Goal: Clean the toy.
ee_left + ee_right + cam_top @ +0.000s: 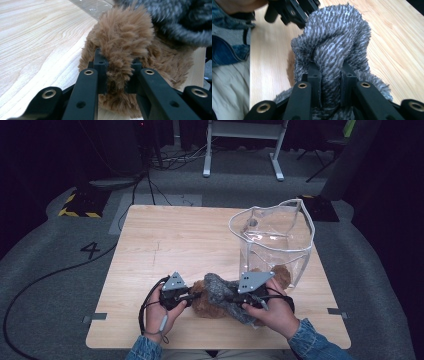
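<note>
The left gripper is closed on a tuft of the brown fur; in the left gripper view the jaws pinch the pile from both sides. The brown fur lies on the table, straight ahead of these jaws and touching them, and it spreads on toward the right gripper. I count one such piece by the grippers. Another brown patch shows through the wall of the clear bag, but I cannot tell if it is a separate piece or the same one.

The grey fur is between the two grippers and partly over the brown one. There is one of it. Its long axis seems to run from the left gripper's jaws toward the right hand. The right gripper is clamped on a thick fold of it, as the right gripper view shows, so the right hand is the nearer one to it.

The clear bag stands upright beyond the right gripper, near it, mouth open upward. I judge that the coming move depends on this: the bag is ahead and to the right of both grippers, nearer to the right one.
</note>
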Tool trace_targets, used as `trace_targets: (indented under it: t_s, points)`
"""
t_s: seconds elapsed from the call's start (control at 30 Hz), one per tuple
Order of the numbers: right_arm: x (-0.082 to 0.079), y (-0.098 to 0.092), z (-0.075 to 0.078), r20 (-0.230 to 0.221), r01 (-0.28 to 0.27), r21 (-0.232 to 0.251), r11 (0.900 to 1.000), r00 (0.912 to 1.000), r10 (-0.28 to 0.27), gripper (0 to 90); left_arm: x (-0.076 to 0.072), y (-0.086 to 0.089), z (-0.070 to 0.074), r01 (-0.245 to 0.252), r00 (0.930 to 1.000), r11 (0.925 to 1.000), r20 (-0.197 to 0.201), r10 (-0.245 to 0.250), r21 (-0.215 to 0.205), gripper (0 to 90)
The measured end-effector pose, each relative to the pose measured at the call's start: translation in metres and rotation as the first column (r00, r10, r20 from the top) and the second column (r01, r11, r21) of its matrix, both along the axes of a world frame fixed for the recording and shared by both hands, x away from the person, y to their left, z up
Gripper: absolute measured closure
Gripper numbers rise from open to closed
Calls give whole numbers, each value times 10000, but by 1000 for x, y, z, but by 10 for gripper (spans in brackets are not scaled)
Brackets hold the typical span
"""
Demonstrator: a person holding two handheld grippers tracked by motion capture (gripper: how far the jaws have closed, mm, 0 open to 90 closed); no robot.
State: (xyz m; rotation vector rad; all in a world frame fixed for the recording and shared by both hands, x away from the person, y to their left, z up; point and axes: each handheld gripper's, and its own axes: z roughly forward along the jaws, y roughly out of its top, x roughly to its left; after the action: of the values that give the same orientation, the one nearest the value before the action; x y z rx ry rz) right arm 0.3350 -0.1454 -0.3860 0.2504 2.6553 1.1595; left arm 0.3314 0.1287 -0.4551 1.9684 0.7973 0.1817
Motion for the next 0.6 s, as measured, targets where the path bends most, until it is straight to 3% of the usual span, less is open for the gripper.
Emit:
trace_targets:
  t_s: [0.3, 0.6]
  points:
    - [-5, -46, 8, 177, 680, 207, 9975, 9975, -683, 759, -1, 3, 1, -69, 10000, 9999, 28, 70, -122, 772]
    - [5, -101, 5, 75, 2036, 201, 9788, 9790, -2038, 759, -2, 7, 2, -52, 10000, 9999, 19, 53, -90, 784]
